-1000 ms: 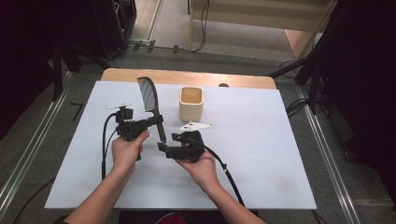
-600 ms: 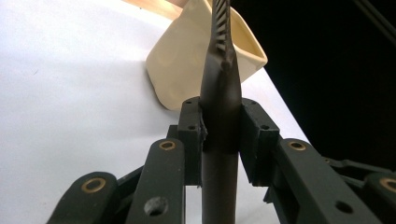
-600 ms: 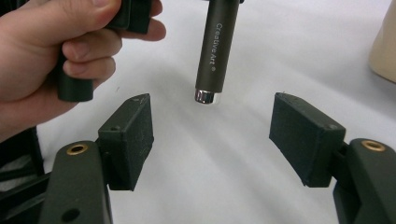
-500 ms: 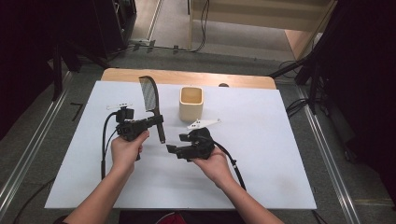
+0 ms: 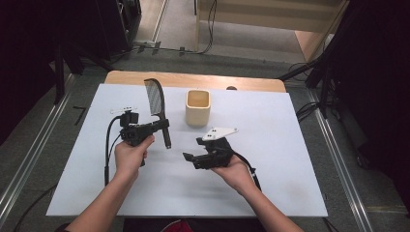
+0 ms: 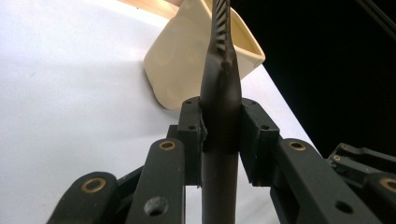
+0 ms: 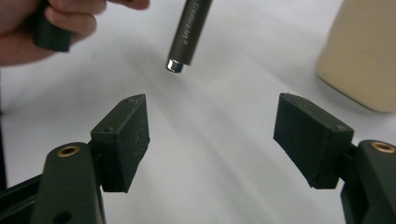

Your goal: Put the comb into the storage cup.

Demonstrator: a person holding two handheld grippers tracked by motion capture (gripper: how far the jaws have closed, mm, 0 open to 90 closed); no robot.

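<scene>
Left gripper (image 5: 163, 126) clamped on the handle of a black comb (image 5: 155, 102), pads pressed against both sides of the shaft in the left gripper view (image 6: 222, 135). Comb held above the white table (image 5: 300, 145), teeth end up and away from the person, handle end pointing down toward the near side, metal-capped tip hanging free over the sheet (image 7: 189, 32). Left hand (image 5: 129, 155) wrapped around the gripper body, cable looping down beside the forearm.

Right gripper (image 5: 189, 157) empty, jaws well apart and just now opening wider, nothing between the pads (image 7: 123, 140). Lying low over the table in the right hand (image 5: 237, 171), pointing left toward the comb handle, grey three-cornered plate (image 5: 220, 133) on top. Apart from the comb: handle tip seen ahead of and above the open jaws in the right gripper view, no contact.

Cream cup (image 5: 198, 107) standing upright on the table just right of the comb, beyond both grippers, mouth open upward. Seen behind the comb in the left gripper view (image 6: 177, 65), and at the right edge of the right gripper view (image 7: 362, 51). Comb not in the cup, not touching it.
</scene>
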